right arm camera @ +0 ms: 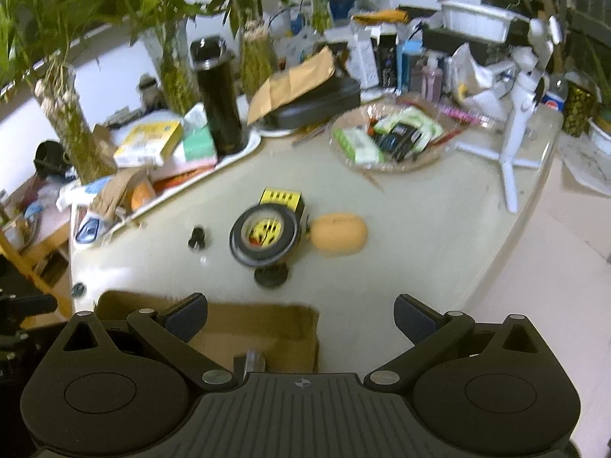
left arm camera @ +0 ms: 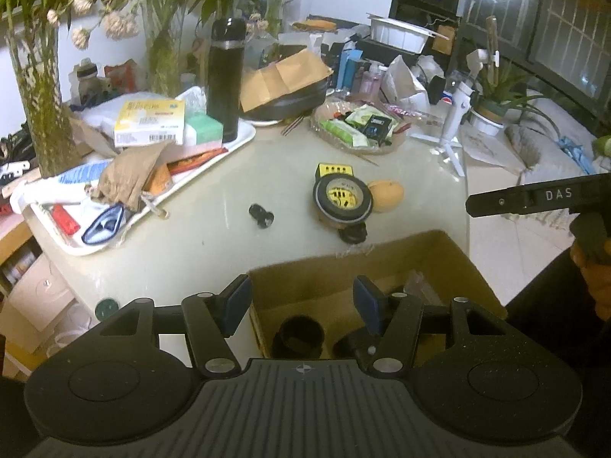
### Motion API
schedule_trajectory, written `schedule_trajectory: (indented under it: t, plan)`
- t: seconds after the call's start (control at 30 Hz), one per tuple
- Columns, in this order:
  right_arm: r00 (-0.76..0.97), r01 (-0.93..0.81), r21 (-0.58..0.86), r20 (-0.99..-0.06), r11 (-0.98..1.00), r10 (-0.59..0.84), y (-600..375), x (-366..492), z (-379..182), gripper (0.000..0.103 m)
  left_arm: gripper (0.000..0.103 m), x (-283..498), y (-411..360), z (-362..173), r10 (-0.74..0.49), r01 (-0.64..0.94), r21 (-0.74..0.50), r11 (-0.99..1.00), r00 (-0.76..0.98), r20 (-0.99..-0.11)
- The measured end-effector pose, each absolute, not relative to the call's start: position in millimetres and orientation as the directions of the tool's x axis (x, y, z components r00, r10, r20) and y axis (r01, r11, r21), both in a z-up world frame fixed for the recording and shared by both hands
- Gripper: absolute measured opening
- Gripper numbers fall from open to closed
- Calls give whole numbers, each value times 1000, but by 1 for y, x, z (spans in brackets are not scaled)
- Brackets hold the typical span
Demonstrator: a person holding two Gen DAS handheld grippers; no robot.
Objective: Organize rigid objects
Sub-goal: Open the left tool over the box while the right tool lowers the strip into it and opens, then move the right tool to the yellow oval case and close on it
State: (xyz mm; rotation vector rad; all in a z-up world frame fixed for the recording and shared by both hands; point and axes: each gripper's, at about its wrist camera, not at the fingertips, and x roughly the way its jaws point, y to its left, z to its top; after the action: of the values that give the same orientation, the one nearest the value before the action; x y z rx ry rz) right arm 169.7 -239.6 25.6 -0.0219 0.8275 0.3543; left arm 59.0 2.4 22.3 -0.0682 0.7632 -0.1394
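Observation:
A black tape roll [left arm camera: 342, 199] [right arm camera: 264, 237] lies on a yellow-and-black box [left arm camera: 335, 171] [right arm camera: 280, 199] in the middle of the table. An orange egg-shaped object [left arm camera: 386, 195] [right arm camera: 339, 233] lies to its right, a black round cap [left arm camera: 353, 233] [right arm camera: 271, 276] in front, and a small black part [left arm camera: 261, 215] [right arm camera: 198, 237] to the left. An open cardboard box [left arm camera: 450, 259] [right arm camera: 267, 328] at the near edge holds a black cylinder [left arm camera: 298, 337] and other dark parts. My left gripper [left arm camera: 301, 305] is open and empty over the box. My right gripper [right arm camera: 301, 322] is open and empty above the box's right edge.
A white tray [left arm camera: 244, 139] with boxes and a tall black flask [left arm camera: 225, 80] [right arm camera: 219, 103] stands at the left. A basket of packets [left arm camera: 359, 126] [right arm camera: 393, 137] and a white tripod stand [left arm camera: 452, 122] [right arm camera: 515, 122] are behind. Plants line the back. The right gripper's body [left arm camera: 534, 198] shows in the left wrist view.

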Motion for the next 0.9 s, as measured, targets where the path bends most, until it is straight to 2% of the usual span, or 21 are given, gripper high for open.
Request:
schedule_trajectory:
  t: [0.47,0.57,0.77,0.9]
  plan:
    - [623,-324,1,-752,946,215,-238,182,20,103,58,73,6,26,-134,91,-100,991,725,-676]
    - [612,-331,22,-756,943,233,-238,185,17,103,58,76,8,25,-134,89,-102,991,723,-677]
    - [543,-363,159,-764,918,347,-238,193,13,103,58,82,11,22,-135,82,-109,991,717,-684]
    - [534,-388,175,-758,905,375,-232,197,13,103,58,87,13,21,-140,88,-111,990,715,-685]
